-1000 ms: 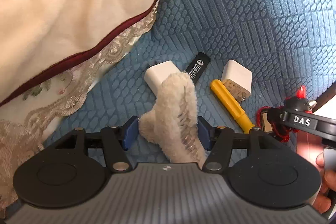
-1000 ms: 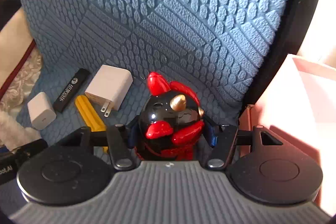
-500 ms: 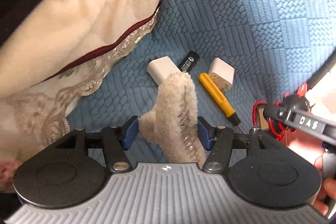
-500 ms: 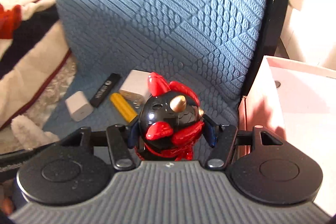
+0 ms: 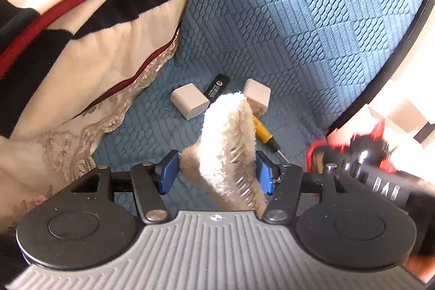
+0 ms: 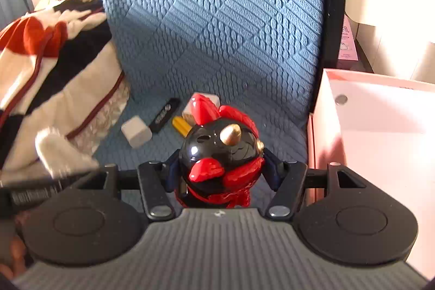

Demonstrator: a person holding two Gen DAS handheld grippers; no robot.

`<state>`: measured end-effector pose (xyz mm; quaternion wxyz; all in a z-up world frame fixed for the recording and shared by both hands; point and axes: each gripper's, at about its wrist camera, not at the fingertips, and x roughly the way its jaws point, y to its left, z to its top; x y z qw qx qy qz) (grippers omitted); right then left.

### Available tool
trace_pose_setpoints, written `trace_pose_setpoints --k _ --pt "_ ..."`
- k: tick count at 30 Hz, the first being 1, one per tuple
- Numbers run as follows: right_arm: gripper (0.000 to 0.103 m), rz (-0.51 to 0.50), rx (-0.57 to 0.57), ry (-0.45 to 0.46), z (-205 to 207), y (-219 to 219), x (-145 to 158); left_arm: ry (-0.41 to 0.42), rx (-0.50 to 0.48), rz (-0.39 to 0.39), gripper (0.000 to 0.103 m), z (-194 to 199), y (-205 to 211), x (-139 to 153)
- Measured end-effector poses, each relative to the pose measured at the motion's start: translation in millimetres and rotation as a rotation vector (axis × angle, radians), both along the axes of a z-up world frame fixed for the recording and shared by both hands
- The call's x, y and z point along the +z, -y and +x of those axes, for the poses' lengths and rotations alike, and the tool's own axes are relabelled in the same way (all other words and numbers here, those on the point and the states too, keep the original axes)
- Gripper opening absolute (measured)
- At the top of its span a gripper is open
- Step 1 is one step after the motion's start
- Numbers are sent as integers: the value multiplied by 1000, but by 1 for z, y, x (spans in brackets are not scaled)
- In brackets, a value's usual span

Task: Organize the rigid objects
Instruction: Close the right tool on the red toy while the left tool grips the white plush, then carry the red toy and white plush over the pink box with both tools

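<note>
Blue quilted cushion point(image 5: 312, 18) below; left gripper point(image 5: 217, 170) clamps a fuzzy hair claw point(image 5: 231, 132), right gripper point(image 6: 221, 173) clamps a rooster figurine point(image 6: 220, 148) (likely bound for the pink box point(image 6: 380, 127) beside it).

A striped blanket point(image 5: 81, 26) lies bunched against the blue textured cushion point(image 5: 299, 18).

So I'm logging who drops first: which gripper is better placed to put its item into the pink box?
Right. The right gripper, shut on the black-and-red figurine, sits beside the pink box. The left gripper, holding the fluffy hair claw, is farther away.
</note>
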<state>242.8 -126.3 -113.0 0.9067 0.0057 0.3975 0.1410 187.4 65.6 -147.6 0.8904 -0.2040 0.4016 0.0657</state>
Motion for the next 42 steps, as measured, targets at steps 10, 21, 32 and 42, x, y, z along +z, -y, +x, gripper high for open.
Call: trace_pose_setpoints --k 10,21,32,42 --pt "63 5 11 4 -50 9 7 11 -80 30 65 -29 7 12" --pt "63 -6 -6 24 -106 25 14 14 -162 26 65 -60 29 26" --pt "63 -5 11 17 -123 44 42 40 -225 66 65 -65 61 63" --pt "63 -2 -3 56 -105 72 89 91 -254 40 65 -43 91 108"
